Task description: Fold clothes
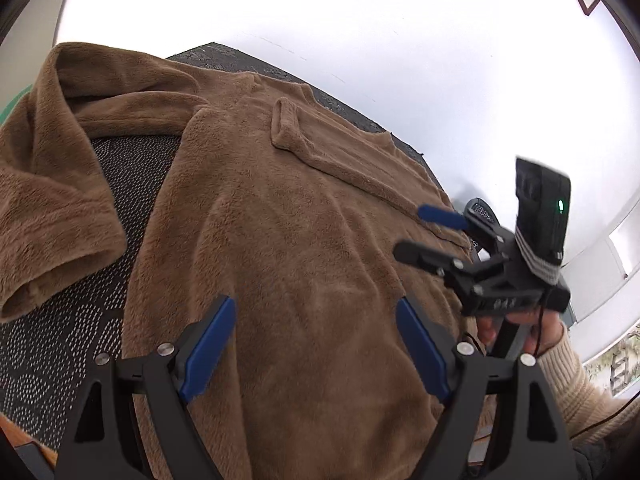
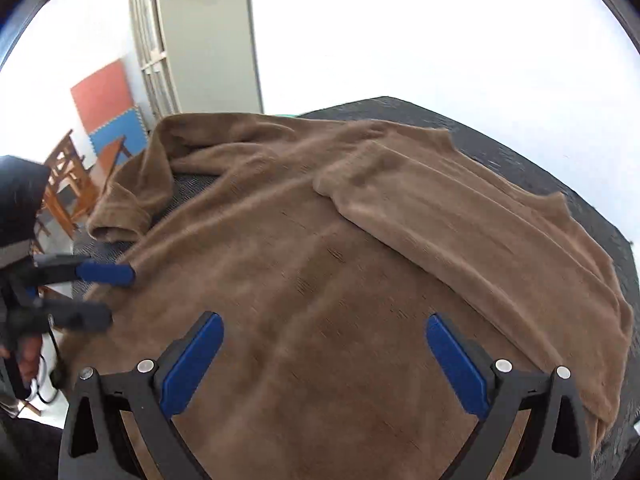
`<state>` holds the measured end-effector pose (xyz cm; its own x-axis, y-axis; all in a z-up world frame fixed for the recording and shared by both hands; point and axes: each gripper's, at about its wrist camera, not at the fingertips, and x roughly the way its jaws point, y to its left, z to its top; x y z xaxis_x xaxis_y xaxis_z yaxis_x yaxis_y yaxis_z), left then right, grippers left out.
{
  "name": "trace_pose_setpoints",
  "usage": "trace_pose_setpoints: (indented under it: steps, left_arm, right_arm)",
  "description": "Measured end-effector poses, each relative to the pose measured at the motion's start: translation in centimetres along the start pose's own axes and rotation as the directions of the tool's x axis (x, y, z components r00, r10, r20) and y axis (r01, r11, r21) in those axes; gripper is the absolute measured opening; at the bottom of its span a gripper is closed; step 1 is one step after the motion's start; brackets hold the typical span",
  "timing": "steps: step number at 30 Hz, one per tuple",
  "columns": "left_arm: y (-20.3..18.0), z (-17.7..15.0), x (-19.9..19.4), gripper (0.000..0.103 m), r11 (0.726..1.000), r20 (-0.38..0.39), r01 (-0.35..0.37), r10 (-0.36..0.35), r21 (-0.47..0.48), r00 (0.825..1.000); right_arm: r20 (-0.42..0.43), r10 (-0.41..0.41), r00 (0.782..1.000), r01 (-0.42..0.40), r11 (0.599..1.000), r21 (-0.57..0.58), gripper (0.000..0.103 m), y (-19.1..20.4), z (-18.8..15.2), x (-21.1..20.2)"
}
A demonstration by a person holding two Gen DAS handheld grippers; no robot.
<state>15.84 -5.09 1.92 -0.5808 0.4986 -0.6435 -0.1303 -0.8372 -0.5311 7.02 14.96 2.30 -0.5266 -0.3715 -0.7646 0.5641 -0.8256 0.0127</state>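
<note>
- Left gripper (image 1: 316, 344): jaws spread wide, nothing between the blue pads (image 1: 210, 346), hovering over the lower body of the brown fleece top (image 1: 280, 240), not touching it as far as the left wrist view shows.
- Right gripper (image 2: 324, 364): jaws also wide apart, empty, above the fleece near its hem; from the left wrist view it sits at the garment's right edge, blurred, one blue finger and one black finger visible.
- A hand (image 1: 516, 330) in a cream knit sleeve (image 1: 576, 384) holds the right gripper by its handle; a black block with a green light (image 1: 561, 205) sits on top of it.
- Left gripper seen from the right wrist view (image 2: 100, 294): at the garment's left edge, fingers apart, just off the fabric.
- Fleece top lies spread on the dark patterned table cover (image 1: 60, 340), covering most of it.
- Right-side sleeve (image 2: 460, 216) is folded in across the body, cuff near mid-chest.
- Other sleeve (image 1: 48, 200) lies out to the left, curled, cuff open, with table cover showing between it and the body.
- Background, right wrist view: grey cabinet (image 2: 200, 40), wooden chairs (image 2: 68, 188), red and blue floor mats (image 2: 104, 96) against the wall.
</note>
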Motion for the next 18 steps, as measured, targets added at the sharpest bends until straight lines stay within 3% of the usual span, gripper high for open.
trace_pose_setpoints:
  steps: [4,8,15,18]
  left_arm:
    - [0.9,-0.8,0.3,0.085,1.0,-0.016,-0.019,0.019,-0.002,1.0]
    - [2.0,-1.3,0.0,0.085,0.999,0.007,0.03,-0.03,-0.014,1.0]
    - [3.1,-1.8,-1.9,0.085,0.995,0.032,0.088,-0.087,-0.042,0.996]
    - [3.5,-2.0,-3.3,0.085,0.997,0.056,0.064,-0.062,-0.039,0.997]
  right_arm:
    - [-0.062,0.034,0.997,-0.037,0.998,-0.053,0.103,1.7,1.0,3.3]
    - [-0.152,0.046,0.987,-0.064,0.992,-0.109,0.103,2.7,0.4,6.7]
    - [-0.077,0.082,0.994,-0.094,0.982,-0.167,0.103,4.4,2.0,5.8]
    - [-0.016,0.138,0.99,-0.138,0.963,-0.233,0.103,6.6,3.5,5.0]
